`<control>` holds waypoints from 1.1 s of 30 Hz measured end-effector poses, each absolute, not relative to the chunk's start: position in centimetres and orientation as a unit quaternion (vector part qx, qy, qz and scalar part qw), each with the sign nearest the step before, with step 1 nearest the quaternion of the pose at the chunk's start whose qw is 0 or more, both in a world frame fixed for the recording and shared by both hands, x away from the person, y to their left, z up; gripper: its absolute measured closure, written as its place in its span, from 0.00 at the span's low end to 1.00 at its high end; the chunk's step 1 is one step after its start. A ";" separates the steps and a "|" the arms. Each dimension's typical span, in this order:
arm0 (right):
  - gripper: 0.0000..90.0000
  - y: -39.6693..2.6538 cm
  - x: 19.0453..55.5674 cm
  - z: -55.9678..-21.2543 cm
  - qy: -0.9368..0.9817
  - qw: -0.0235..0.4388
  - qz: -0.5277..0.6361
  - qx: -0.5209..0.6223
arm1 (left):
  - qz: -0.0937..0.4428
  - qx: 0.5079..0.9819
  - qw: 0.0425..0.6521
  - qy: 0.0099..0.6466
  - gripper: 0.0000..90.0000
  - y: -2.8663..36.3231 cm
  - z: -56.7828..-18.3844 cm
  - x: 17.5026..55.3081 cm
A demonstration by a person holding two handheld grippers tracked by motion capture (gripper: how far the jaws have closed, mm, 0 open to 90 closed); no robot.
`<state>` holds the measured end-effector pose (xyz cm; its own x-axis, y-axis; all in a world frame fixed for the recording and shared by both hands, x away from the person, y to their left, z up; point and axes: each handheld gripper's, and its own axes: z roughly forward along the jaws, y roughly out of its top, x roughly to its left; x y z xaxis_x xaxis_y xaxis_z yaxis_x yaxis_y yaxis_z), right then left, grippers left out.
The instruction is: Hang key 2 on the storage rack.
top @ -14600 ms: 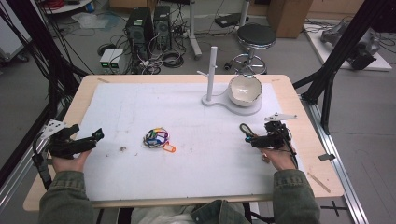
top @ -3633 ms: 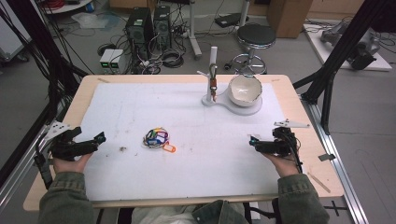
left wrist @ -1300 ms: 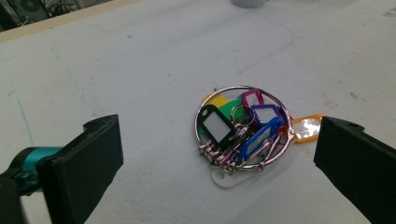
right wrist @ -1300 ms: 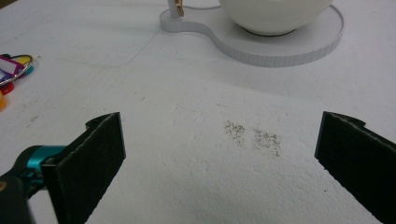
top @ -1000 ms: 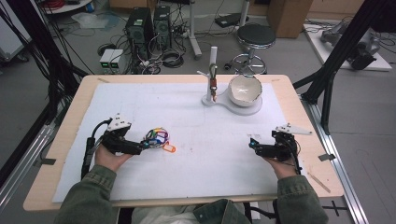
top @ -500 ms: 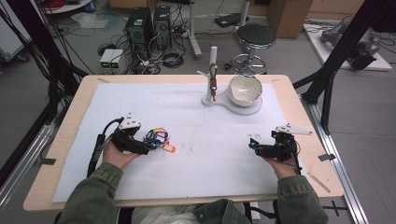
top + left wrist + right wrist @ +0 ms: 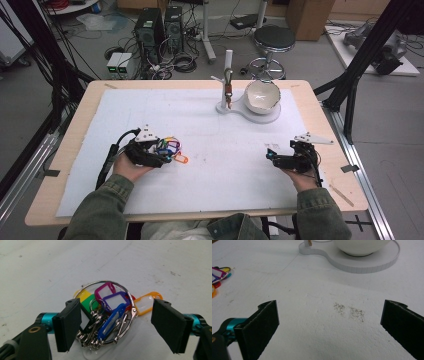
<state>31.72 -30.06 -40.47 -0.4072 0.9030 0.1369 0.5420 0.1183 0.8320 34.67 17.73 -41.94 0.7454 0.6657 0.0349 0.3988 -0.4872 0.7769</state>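
Closing in from both sides, the left tool (image 7: 116, 327) has its two black pads set around the bunch of key tags (image 7: 110, 315) on the white sheet (image 7: 210, 125) that covers the counter (image 7: 90, 95). Its jaws have just been narrowing, with the bunch between them. One pad sits against the green and yellow tags at one side; the other pad stands clear of the orange tag (image 7: 146, 303), so nothing is clamped yet (a gap shows plainly on that side). The big wire ring lies flat on the sheet, the purple, magenta and blue tags fanned inside it, the small clips heaped at the near edge.

From the high view, the bunch lies at the left half of the sheet, just beyond the left hand (image 7: 131, 167), with the orange tag poking out to the right.

Over on the right, the right tool (image 7: 329, 322) rests low over bare sheet, jaws spread wide with nothing between them. Ahead of it stand the white bowl (image 7: 262, 96) on its white stand (image 7: 250, 115), with the upright post (image 7: 228, 62) beside the bowl, well apart from the tags.
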 end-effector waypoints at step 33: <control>0.01 -30.1 31.8 -40.6 0.719 0.208 0.432 0.504 | 0.199 0.869 0.338 0.303 0.82 16.9 -42.5 34.5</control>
<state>31.82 -30.14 -40.61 -0.4053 0.9039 0.1367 0.5455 0.1191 0.8296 34.46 16.93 -42.49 0.7375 0.6605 0.1409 0.3913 -0.5879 0.7080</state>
